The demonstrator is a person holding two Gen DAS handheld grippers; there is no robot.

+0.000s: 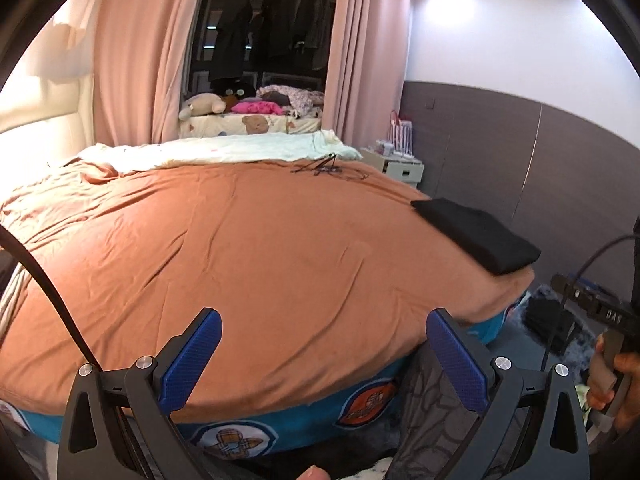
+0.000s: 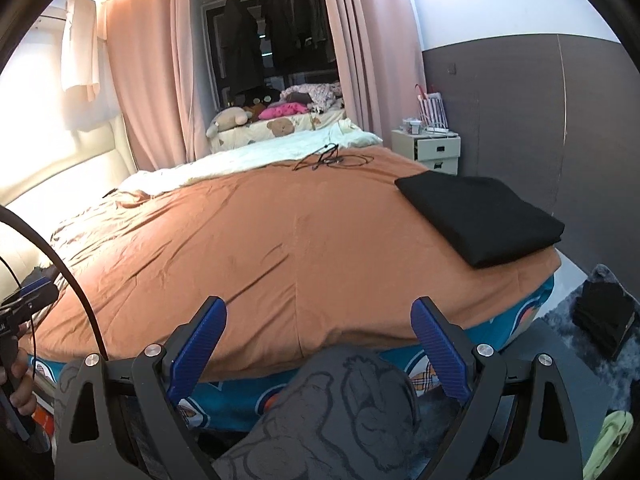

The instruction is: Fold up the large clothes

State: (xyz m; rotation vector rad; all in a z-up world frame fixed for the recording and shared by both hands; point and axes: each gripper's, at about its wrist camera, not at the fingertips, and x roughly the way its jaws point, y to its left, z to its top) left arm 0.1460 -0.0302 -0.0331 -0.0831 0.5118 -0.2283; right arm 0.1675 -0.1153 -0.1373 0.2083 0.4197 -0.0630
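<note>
A folded black garment (image 1: 476, 234) lies on the right side of the bed, near its edge; it also shows in the right wrist view (image 2: 480, 218). The bed is covered by an orange sheet (image 1: 240, 248) (image 2: 260, 240). My left gripper (image 1: 324, 344) is open and empty, held over the bed's front edge. My right gripper (image 2: 320, 336) is open and empty, also at the front edge, left of the black garment. Each gripper sees the other hand at its frame edge: the right gripper's body (image 1: 600, 312) and the left gripper's body (image 2: 24, 300).
A white quilt (image 1: 224, 150) lies at the bed's far end, with a tangle of black cable (image 2: 324, 158) in front of it. A white nightstand (image 2: 436, 152) stands at the right. Dark clothes (image 2: 604, 320) lie on the floor rug at the right.
</note>
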